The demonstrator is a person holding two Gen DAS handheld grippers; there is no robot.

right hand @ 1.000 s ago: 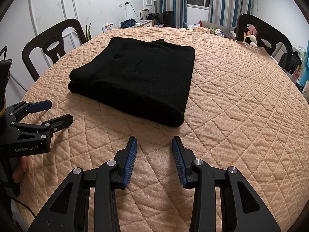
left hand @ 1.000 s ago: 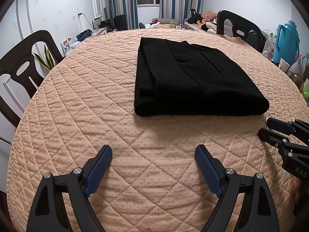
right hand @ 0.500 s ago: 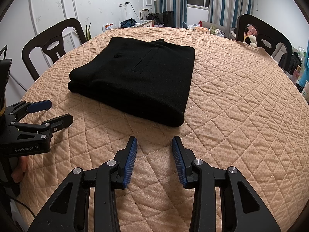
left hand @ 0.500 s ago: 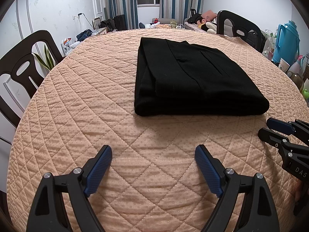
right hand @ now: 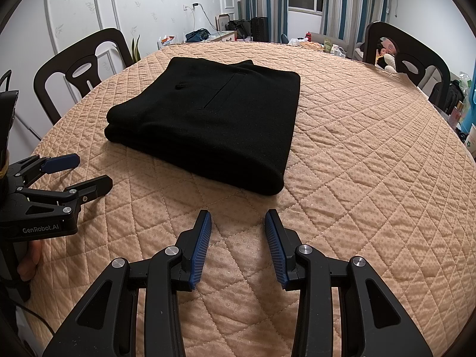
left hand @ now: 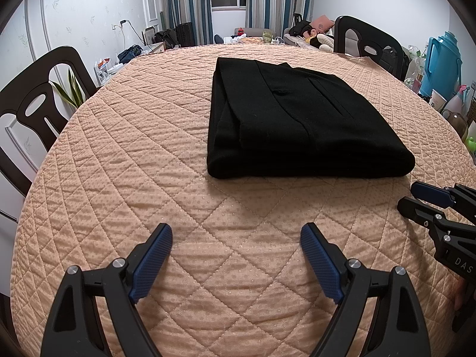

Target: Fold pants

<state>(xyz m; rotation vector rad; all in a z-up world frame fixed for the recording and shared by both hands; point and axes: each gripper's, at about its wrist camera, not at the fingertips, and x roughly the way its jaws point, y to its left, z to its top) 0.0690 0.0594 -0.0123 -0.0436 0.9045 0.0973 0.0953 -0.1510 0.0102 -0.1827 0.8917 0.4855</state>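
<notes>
You see the pants (left hand: pixel 297 125) as matt black cloth with a soft, slightly fuzzy nap. The table cover (left hand: pixel 142 154) is peach quilted fabric, dotted and puckered along its stitching. Your left gripper (left hand: pixel 236 239) and right gripper (right hand: pixel 238 223) show matt black plastic, ribbed blue pads (right hand: pixel 202 247) and shiny metal pins.

We carry two matching tools: the left gripper (left hand: pixel 236 247) and the right gripper (right hand: pixel 238 232) are matte black plastic frames with triangular cut-outs and silver round screw heads at the joints. Our fingers (left hand: pixel 151 263) wear ribbed dark-blue pads. At the left edge of the right wrist view, our other tool's body shows white lettering "GenRobot.AI", with a thin black cable below it and bare skin of our hand (right hand: pixel 29 260) beneath. At the right edge of the left wrist view we read "DAS" in white
</notes>
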